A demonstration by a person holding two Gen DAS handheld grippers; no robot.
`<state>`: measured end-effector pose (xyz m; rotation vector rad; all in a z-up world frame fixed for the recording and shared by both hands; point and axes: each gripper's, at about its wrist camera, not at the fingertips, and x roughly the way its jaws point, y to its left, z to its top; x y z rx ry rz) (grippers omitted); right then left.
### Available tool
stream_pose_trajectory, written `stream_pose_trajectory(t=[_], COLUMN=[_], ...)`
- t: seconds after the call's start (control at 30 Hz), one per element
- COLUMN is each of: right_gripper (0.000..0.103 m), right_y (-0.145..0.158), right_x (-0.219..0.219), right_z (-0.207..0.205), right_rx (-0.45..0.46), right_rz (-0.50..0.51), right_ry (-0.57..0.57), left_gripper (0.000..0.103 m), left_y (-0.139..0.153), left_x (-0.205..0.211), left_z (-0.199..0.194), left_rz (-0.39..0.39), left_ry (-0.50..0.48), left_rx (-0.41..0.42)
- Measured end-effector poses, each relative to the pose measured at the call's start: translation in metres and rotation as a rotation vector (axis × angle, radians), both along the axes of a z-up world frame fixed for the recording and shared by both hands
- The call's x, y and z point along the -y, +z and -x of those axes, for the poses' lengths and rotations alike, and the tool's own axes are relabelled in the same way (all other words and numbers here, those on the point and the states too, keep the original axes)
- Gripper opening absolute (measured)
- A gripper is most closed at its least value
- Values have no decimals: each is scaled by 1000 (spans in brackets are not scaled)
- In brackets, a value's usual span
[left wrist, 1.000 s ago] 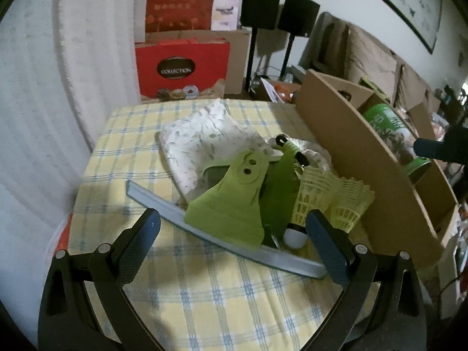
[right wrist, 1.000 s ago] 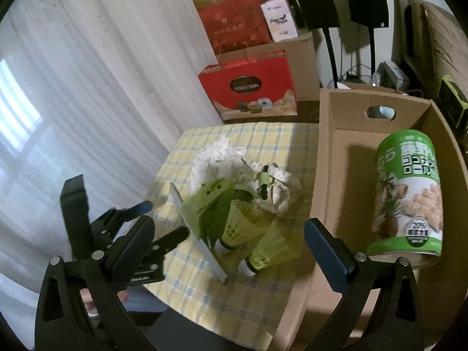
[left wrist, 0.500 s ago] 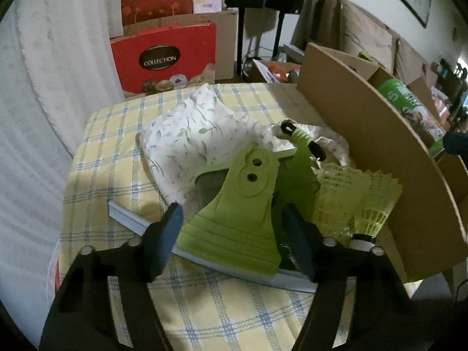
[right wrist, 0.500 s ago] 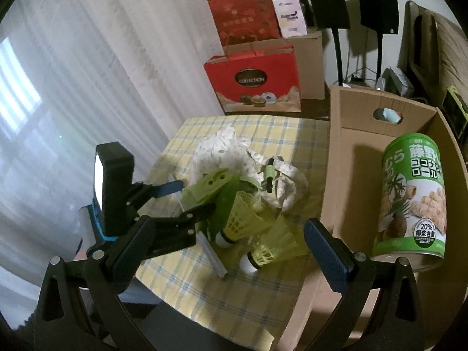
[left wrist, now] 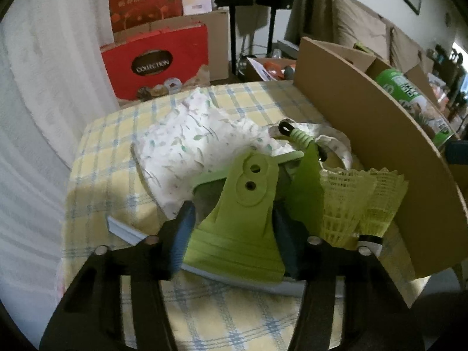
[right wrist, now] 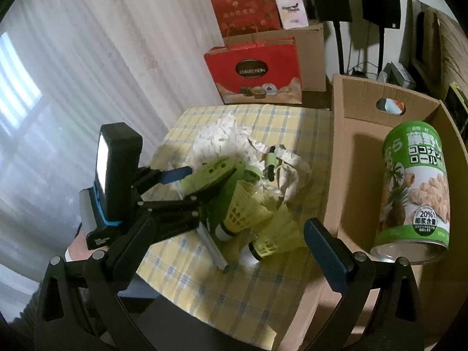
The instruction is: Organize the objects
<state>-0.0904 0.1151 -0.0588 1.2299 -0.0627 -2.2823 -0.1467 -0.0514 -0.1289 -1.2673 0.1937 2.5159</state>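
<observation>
A green plastic squeegee (left wrist: 242,219) with a grey blade (left wrist: 125,231) lies on the yellow checked table. My left gripper (left wrist: 234,234) is closed around its wide green body; it also shows in the right wrist view (right wrist: 201,184). Two yellow shuttlecocks (left wrist: 359,204) stand just right of it, also seen in the right wrist view (right wrist: 245,210). A floral white cloth (left wrist: 190,146) and a green-handled cord (left wrist: 298,137) lie behind. My right gripper (right wrist: 222,251) is open and empty, held above the table's near edge.
An open cardboard box (right wrist: 351,134) stands right of the table and holds a green can (right wrist: 415,193); its wall (left wrist: 365,134) rises beside the shuttlecocks. Red gift boxes (right wrist: 254,70), curtains and speaker stands lie beyond the table.
My left gripper moved forward over the squeegee and narrowed from wide open until its fingers closed on the green body. My right gripper stayed open and shifted slightly.
</observation>
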Motion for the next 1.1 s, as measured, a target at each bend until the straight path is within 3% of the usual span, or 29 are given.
stream_pose_trajectory(t=[0.27, 0.6, 0.83, 1.1], right_gripper=[102, 102, 92, 83], right_y=[-6, -32, -61, -79], right_x=[11, 48, 68, 69], right_z=[-7, -20, -22, -18], right_rx=[-6, -3, -1, 19], right_rz=[-27, -120, -243, -264], right_ry=[47, 170, 221, 227], left_gripper=[44, 41, 41, 41], left_y=[9, 18, 18, 17], left_x=[9, 34, 43, 49], left_z=[-12, -31, -37, -42], left_rz=[-31, -124, -154, -177], left_ry=[20, 26, 5, -26], left_rx=[-42, -77, -77, -77])
